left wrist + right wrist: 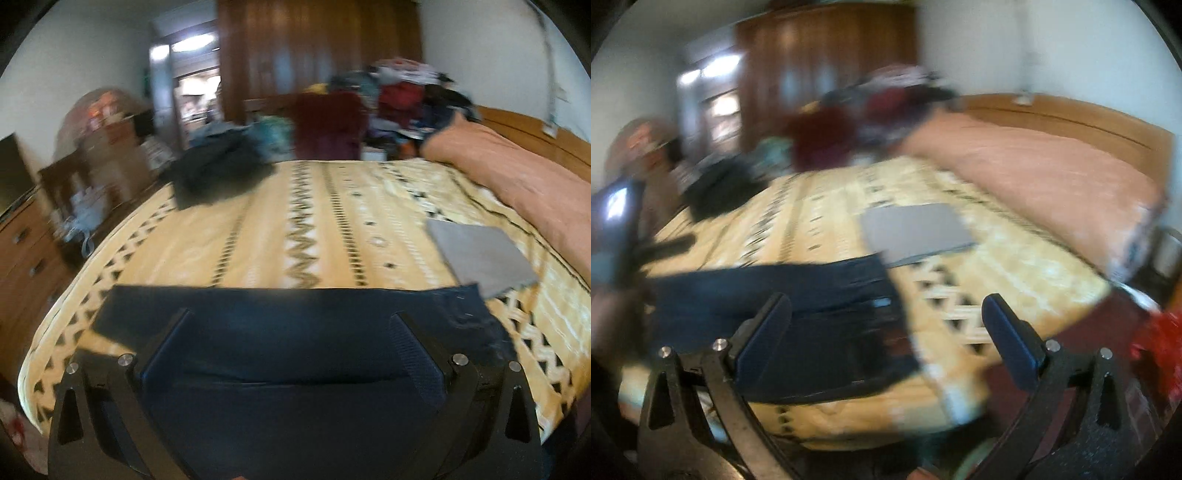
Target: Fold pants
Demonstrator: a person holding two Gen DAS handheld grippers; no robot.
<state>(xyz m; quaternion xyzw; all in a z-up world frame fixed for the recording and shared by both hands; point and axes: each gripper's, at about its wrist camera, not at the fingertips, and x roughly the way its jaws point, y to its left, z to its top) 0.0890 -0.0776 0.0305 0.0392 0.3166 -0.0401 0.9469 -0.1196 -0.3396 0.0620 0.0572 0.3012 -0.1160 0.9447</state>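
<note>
While both views are smeared with blur, the main things read clearly enough. Dark navy pants (288, 332) lie flat along the near edge of a bed covered by a yellow patterned bedspread (258, 240), their length running across the left wrist view from side to side. The left gripper (291, 317) hangs directly over the pants with its jaws spread wide, nothing between them; whether its tips touch the cloth cannot be told. In the right wrist view the same pants (798, 295) stretch off to the left, one end lying near the middle of the frame. The right gripper (886, 302) is likewise spread apart and empty — its left finger (764, 332) is over the dark fabric, its right finger (1008, 332) over bare bedspread (1015, 266) beside the pants' end.

Just beyond that end lies a folded grey cloth (480, 254), flat on the bedspread, one corner very close to the pants. A heap of dark clothes (218, 173) sits on the far left part of the bed, well apart from the pants. A peach-coloured blanket (524, 177) runs along the bed's right side, against a wooden headboard (528, 129). Behind the bed stand a mixed pile of clothing (402, 96) and a brown wardrobe (314, 44); a wooden dresser (26, 258) is at far left.
</note>
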